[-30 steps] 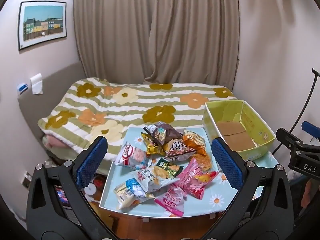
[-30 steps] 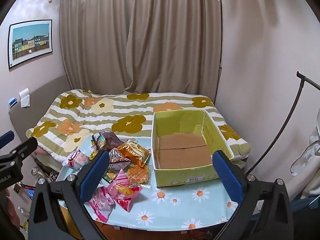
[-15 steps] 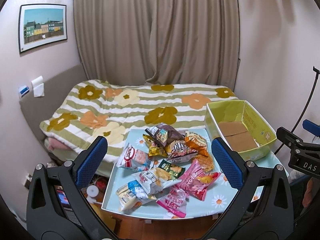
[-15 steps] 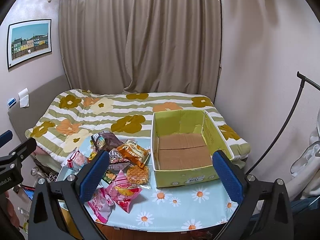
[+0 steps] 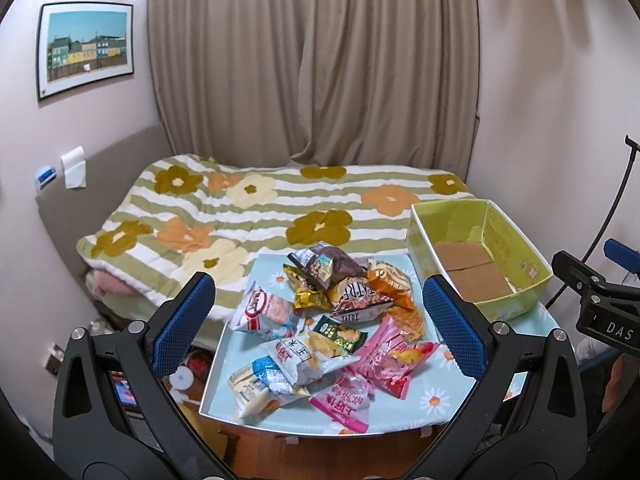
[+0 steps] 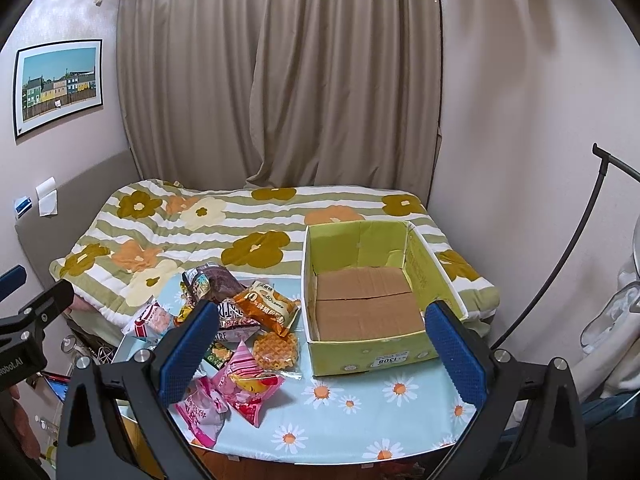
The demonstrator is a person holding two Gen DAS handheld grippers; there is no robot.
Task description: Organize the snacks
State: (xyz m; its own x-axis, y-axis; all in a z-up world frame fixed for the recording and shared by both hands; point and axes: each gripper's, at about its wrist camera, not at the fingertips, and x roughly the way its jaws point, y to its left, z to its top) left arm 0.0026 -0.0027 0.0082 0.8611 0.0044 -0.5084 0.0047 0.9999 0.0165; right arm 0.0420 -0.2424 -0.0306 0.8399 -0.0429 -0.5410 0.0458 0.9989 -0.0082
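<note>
Both the left gripper (image 5: 318,320) and right gripper (image 6: 322,344) gape wide, holding nothing; snack pile (image 5: 328,320) left of box (image 6: 372,354), lower packets overlapped, labels unreadable.

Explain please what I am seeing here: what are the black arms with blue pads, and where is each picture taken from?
A person holds one grasping tool in each hand, and a camera on each looks forward between its two blue pads. One picture comes from the left tool, the other from the right tool. Both are open and hold nothing. On the daisy-print table lies a pile of snack packets, and beside it stands a green cardboard box, with no snacks in it. Behind is a flowered bed.
</note>
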